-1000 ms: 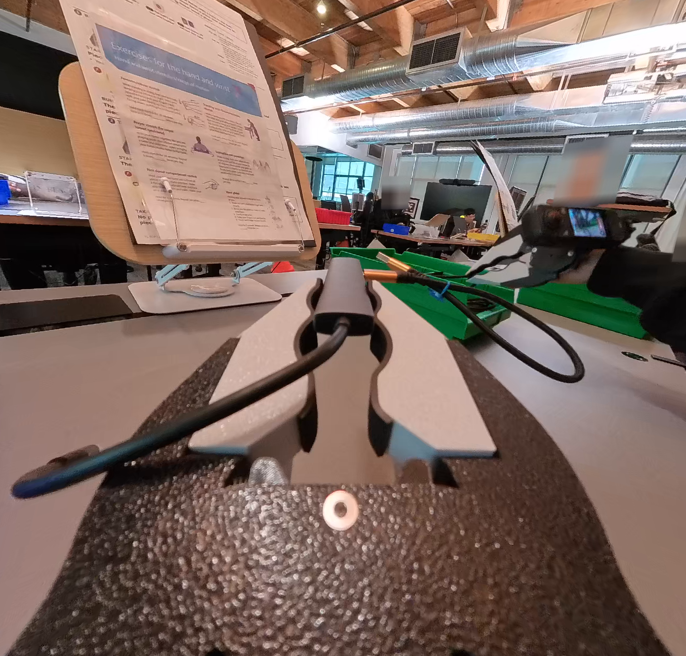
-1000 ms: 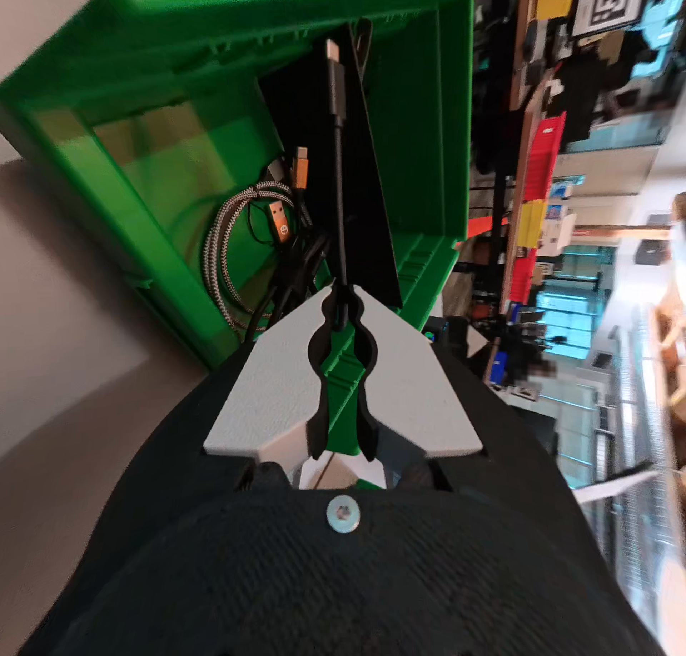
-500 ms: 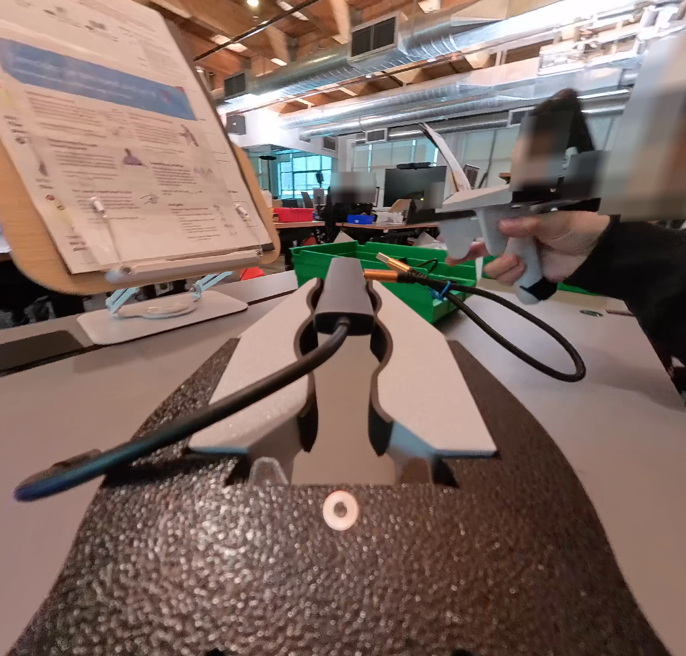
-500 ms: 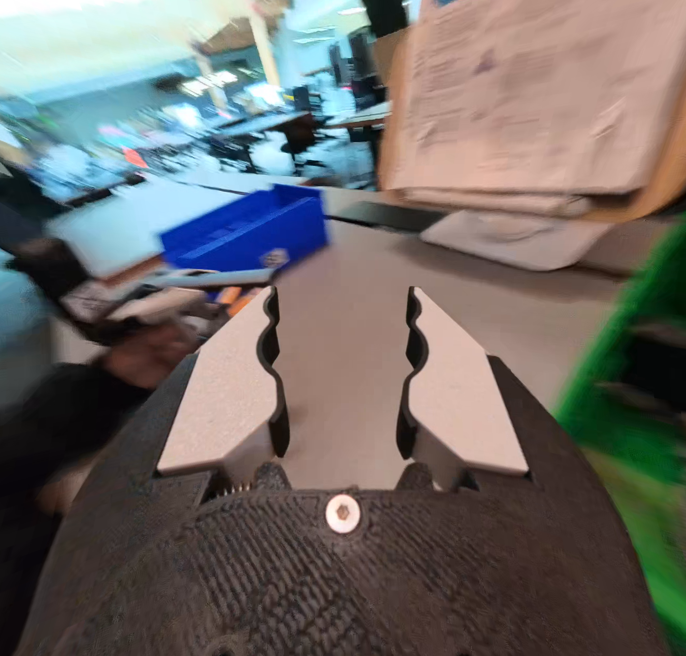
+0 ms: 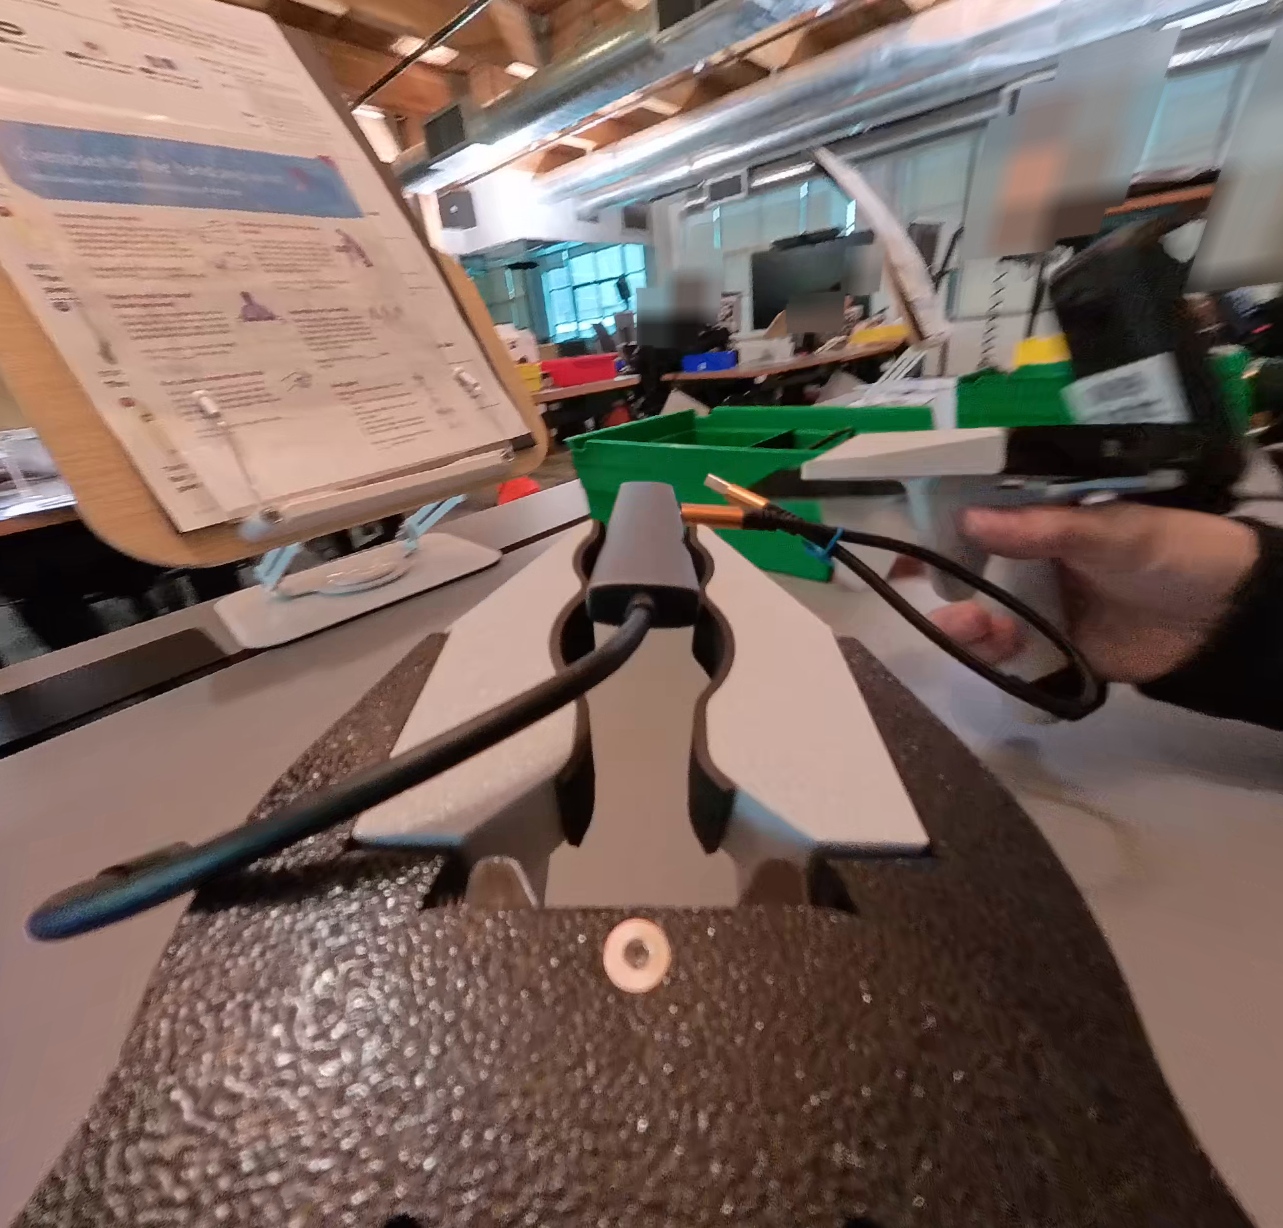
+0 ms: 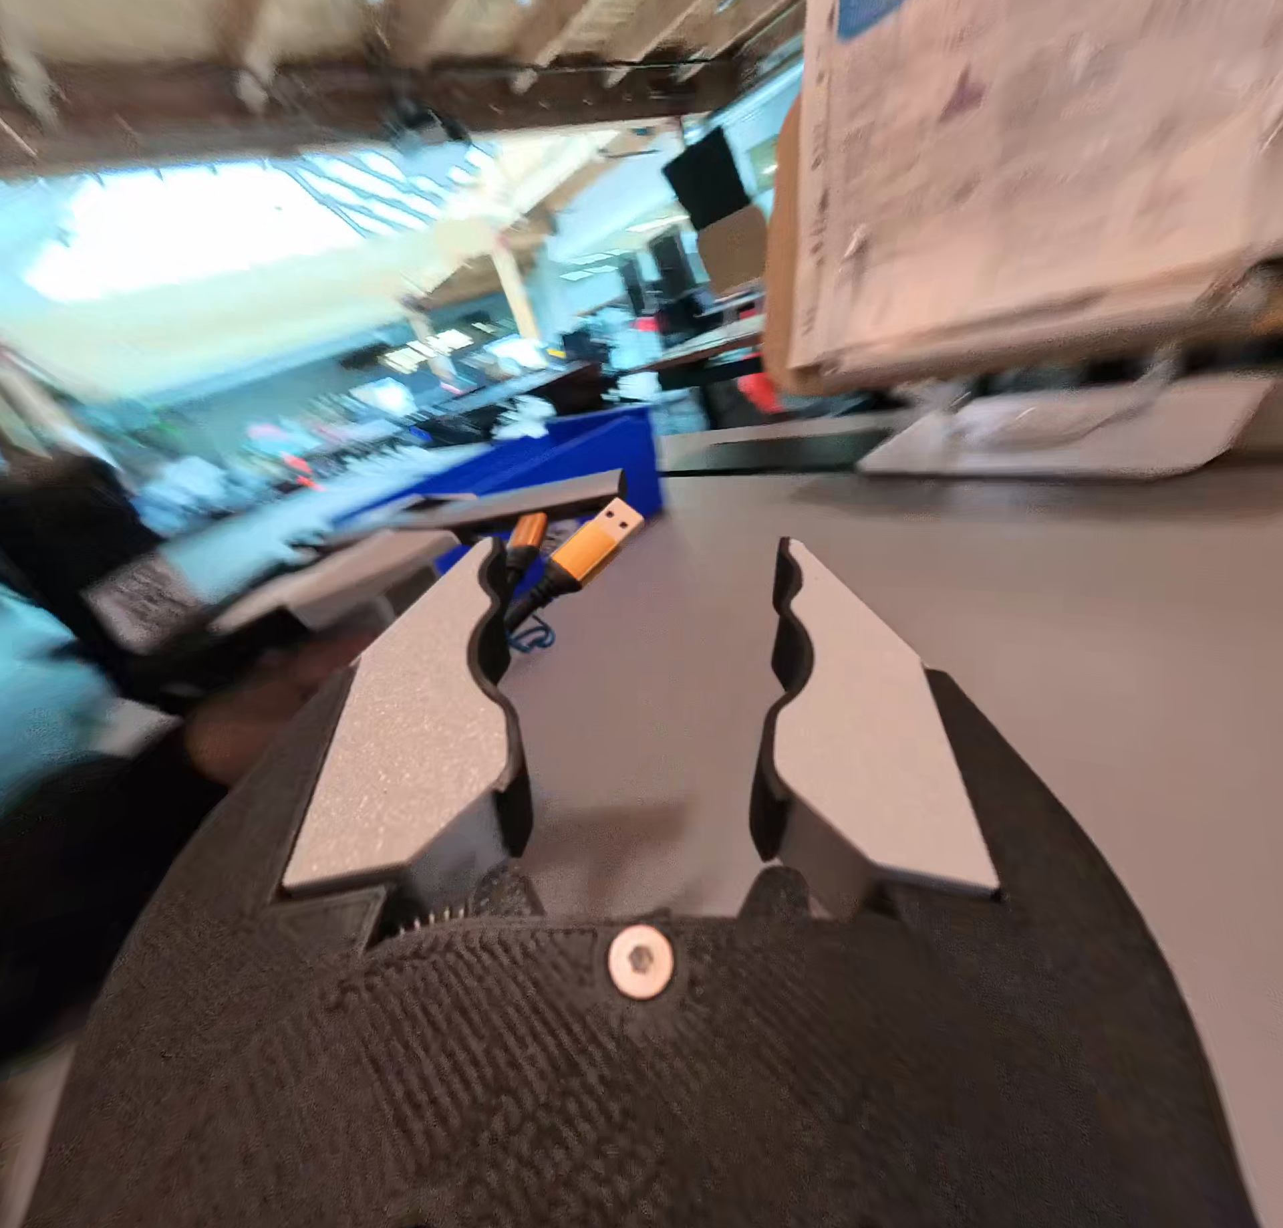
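Note:
My left gripper (image 5: 642,535) is shut on a dark grey adapter (image 5: 642,559); its black lead (image 5: 416,764) trails back to the left. Two orange USB plugs (image 5: 729,500) on a looped black cable (image 5: 1007,639) stick out at the adapter's right side, one touching it. My right gripper (image 6: 639,549) is open and empty, low over the grey table (image 6: 1041,604). It faces the orange plugs (image 6: 600,549), which lie just ahead of its left finger. In the left wrist view the right gripper (image 5: 902,458) shows at right, close to the plugs, held by a hand (image 5: 1111,583).
A green bin (image 5: 680,462) stands behind the plugs. A wooden document stand (image 5: 243,292) with a printed sheet stands at the back left on a white base (image 5: 361,576). A blue bin (image 6: 590,448) sits beyond the left gripper. The right wrist view is blurred.
My right gripper let go of a black cable over the green bin, opened, and swung round to face the left gripper and the orange plugs. The left gripper kept hold of the adapter.

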`<state>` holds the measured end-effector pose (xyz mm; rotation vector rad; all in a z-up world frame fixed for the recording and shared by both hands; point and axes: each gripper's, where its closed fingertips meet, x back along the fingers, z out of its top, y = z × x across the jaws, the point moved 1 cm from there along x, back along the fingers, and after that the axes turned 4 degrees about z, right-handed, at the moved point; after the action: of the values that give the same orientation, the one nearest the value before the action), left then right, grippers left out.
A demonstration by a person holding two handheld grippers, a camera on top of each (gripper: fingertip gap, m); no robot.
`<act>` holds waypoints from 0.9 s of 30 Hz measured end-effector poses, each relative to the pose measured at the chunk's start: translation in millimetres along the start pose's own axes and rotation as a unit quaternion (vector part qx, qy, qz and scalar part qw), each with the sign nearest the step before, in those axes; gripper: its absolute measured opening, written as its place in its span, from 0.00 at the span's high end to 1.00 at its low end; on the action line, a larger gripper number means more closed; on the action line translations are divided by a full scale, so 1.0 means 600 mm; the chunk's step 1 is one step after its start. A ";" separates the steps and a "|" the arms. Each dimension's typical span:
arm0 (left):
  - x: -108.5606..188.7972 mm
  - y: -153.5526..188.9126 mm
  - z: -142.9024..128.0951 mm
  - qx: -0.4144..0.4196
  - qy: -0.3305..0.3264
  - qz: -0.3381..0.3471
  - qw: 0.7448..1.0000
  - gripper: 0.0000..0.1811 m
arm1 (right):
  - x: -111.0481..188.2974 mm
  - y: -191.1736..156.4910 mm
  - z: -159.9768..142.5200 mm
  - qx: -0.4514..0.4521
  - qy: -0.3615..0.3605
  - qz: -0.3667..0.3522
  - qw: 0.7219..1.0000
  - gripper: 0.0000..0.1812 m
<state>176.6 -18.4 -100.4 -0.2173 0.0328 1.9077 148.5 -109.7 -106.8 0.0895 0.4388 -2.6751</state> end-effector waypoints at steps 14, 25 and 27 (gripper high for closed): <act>-0.003 -0.007 -0.008 -0.046 -0.020 0.031 0.998 0.89 | -0.060 -0.043 -0.020 0.206 -0.047 -0.036 0.977 0.86; -0.004 -0.003 -0.002 -0.061 -0.007 0.029 0.998 0.89 | -0.061 -0.057 -0.036 0.149 -0.068 -0.020 0.986 0.89; -0.003 -0.002 -0.001 -0.062 -0.006 0.029 0.998 0.89 | -0.062 -0.053 -0.033 0.136 -0.060 -0.028 0.989 0.90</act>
<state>178.6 -19.9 -100.4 -0.2921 -0.0875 1.9712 168.5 -61.1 -111.6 -0.0053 0.0386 -2.7624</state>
